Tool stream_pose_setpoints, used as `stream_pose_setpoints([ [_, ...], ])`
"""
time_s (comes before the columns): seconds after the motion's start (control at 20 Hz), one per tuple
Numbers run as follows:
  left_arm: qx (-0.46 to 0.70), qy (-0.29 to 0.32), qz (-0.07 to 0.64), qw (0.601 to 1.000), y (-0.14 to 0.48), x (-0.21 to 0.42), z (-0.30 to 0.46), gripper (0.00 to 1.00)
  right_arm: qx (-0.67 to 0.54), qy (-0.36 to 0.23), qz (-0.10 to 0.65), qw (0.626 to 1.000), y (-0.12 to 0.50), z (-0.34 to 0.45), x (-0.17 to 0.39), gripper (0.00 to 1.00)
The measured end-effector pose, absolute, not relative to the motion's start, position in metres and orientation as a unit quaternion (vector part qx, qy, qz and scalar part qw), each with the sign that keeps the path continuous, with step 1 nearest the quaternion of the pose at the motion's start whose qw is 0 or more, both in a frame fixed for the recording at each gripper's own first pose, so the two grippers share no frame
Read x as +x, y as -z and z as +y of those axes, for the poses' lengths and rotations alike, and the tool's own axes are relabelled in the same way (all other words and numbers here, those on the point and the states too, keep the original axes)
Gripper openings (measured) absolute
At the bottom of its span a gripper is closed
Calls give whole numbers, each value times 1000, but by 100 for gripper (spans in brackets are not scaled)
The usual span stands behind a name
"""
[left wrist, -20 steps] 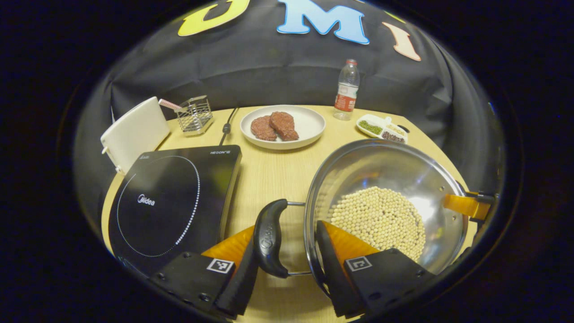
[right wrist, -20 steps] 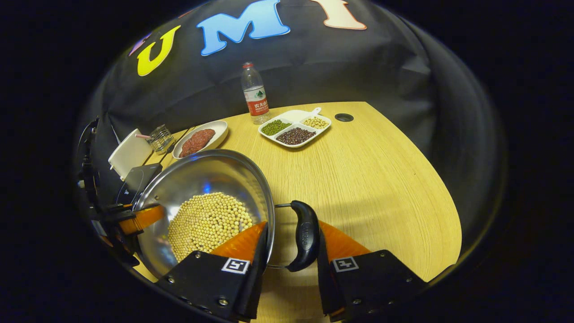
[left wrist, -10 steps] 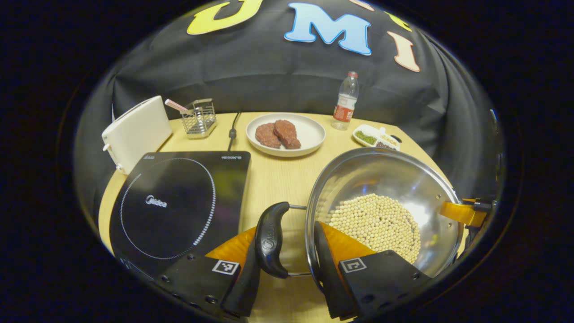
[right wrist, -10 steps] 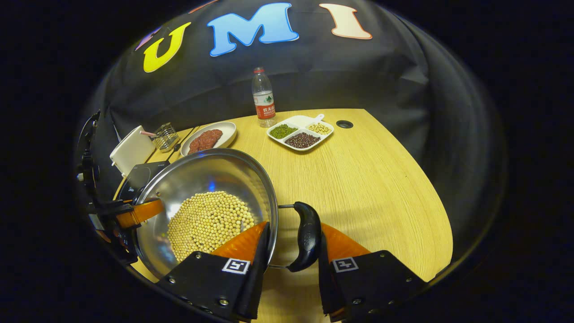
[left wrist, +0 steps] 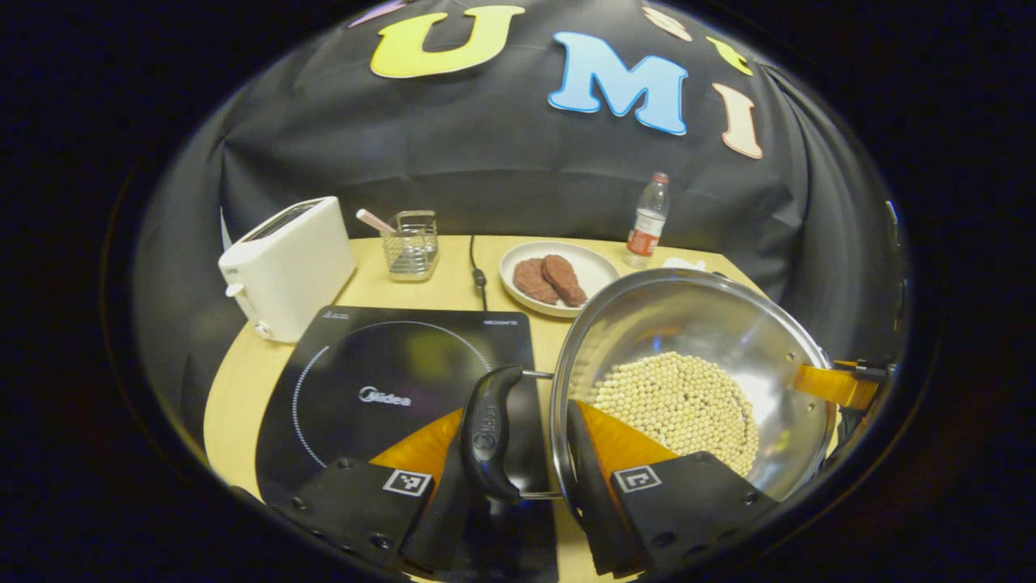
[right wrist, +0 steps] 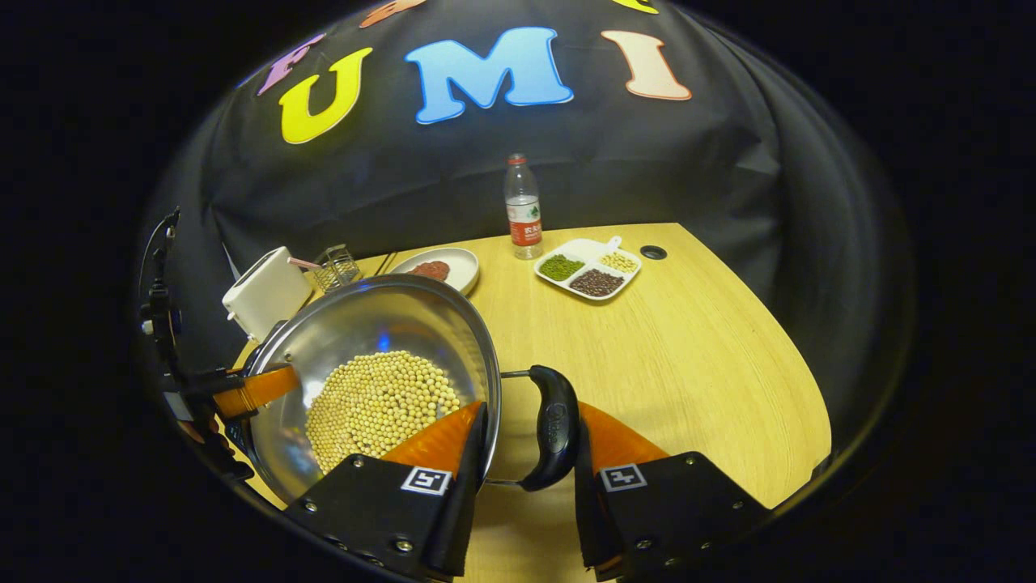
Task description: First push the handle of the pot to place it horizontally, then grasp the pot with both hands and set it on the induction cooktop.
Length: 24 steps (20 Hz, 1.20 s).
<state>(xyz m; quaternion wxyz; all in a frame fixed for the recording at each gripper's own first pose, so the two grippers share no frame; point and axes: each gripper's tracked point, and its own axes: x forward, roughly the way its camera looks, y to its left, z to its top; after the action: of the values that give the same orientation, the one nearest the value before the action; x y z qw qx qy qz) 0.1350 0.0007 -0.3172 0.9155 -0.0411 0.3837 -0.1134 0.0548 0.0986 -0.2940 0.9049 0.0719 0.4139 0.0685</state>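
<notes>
In the left gripper view, the left gripper (left wrist: 518, 453) is closed on the pot (left wrist: 688, 324): one finger sits outside the black side handle (left wrist: 488, 433), the other inside the rim, over the soybeans (left wrist: 676, 401). The induction cooktop (left wrist: 388, 389) lies beyond and beside the outer finger, partly under the handle.

In the right gripper view, the right gripper (right wrist: 526, 453) clamps the opposite handle (right wrist: 553, 427) and rim in the same way, with bare table (right wrist: 664, 356) ahead of its outer finger.

The carrying step seems in hand. The next move calls for shifting the pot level toward the left gripper's side, until it is centred over the cooktop ring, then lowering it.
</notes>
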Motion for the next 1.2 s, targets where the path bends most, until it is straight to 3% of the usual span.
stream_pose_setpoints([
  [0.55, -38, 84, 373, 923, 316, 155, 130, 63, 80, -97, 395, 910, 279, 220, 62, 52],
  [0.65, -37, 79, 376, 923, 322, 161, 152, 68, 79, -101, 397, 909, 281, 242, 65, 52],
  [1.15, -41, 63, 393, 917, 356, 187, 226, 64, 63, -117, 411, 902, 300, 318, 89, 52],
  [1.2, -41, 62, 396, 915, 359, 190, 232, 68, 65, -116, 416, 900, 303, 322, 88, 52],
])
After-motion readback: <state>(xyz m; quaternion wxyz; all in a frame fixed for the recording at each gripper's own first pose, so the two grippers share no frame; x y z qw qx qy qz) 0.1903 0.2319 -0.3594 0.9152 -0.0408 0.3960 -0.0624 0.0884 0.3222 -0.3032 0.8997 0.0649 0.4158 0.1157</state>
